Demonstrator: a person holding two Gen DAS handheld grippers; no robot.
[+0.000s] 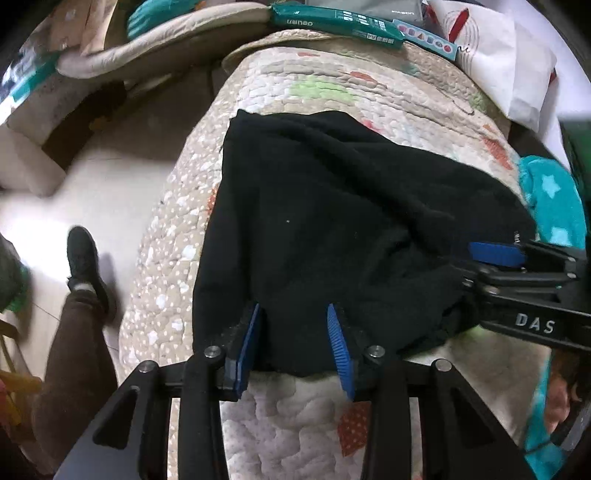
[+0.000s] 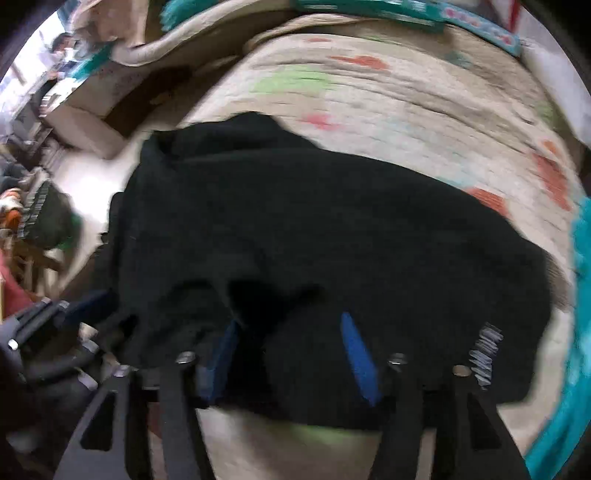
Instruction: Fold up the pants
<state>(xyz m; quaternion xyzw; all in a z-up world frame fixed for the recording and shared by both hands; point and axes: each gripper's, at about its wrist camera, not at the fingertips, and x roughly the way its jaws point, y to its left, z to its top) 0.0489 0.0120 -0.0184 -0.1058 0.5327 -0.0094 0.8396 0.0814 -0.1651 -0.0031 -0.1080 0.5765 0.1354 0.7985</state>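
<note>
Black pants (image 1: 332, 221) lie spread on a quilted bed cover (image 1: 332, 85), with their near edge bunched. My left gripper (image 1: 293, 305) points down at the near left edge; its blue pads stand apart with flat fabric between them, not pinched. The right gripper (image 1: 467, 265) comes in from the right at the pants' near right corner. In the blurred right wrist view the pants (image 2: 314, 221) fill the middle. My right gripper (image 2: 289, 317) has its fingers apart over a raised fold of the cloth. A blue pad (image 2: 88, 302) of the left gripper shows at the left.
The bed edge drops to a pale floor on the left, where a person's leg and black shoe (image 1: 83, 266) stand. A cardboard box (image 1: 37, 122) sits beyond. A teal star blanket (image 1: 554, 199) lies at the right, and green packages (image 1: 332, 18) and a white bag (image 1: 509, 66) at the far end.
</note>
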